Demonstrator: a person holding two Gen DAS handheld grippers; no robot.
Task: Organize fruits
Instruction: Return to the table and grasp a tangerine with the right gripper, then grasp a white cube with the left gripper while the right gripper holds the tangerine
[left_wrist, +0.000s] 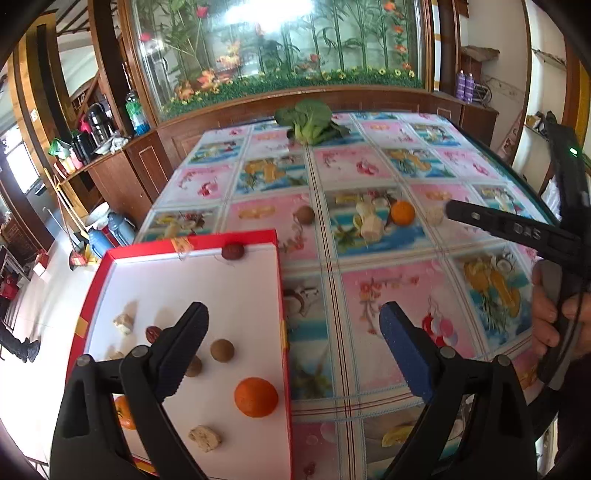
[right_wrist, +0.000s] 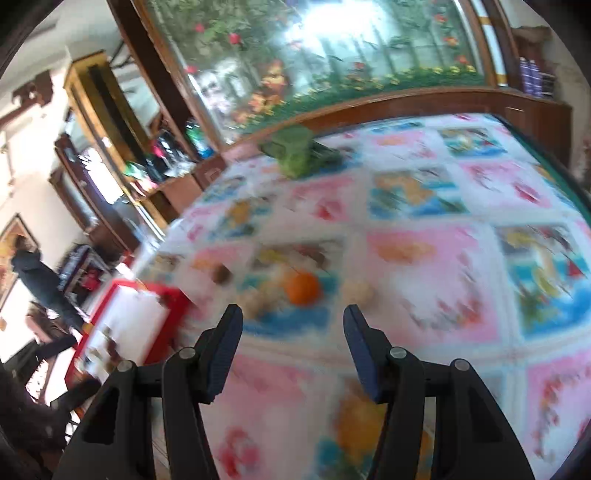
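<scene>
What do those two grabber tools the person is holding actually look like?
Each is a black plastic clamp with two fingers faced in ribbed dark-blue pads and silver pivot pins. The left gripper and right gripper look alike. From outside, the right gripper shows raised lettering on a finger, a small green light on its black body, a grey handle and a thin black cable.

My right-wrist view motion-blurred throughout: tablecloth (right_wrist: 424, 258) prints unreadable, pale lumps beside orange (right_wrist: 303, 288) not identifiable, red box (right_wrist: 173, 295) contents smeared. In left-wrist view, my left gripper's finger (left_wrist: 184, 347) covers part of brown fruit (left_wrist: 193, 366) and dark red fruit (left_wrist: 153, 334); second orange fruit (left_wrist: 123, 411) half hidden behind gripper frame. My right hand (left_wrist: 550, 314) cut by frame edge. Red box (left_wrist: 236, 236) near corner out of frame.
</scene>
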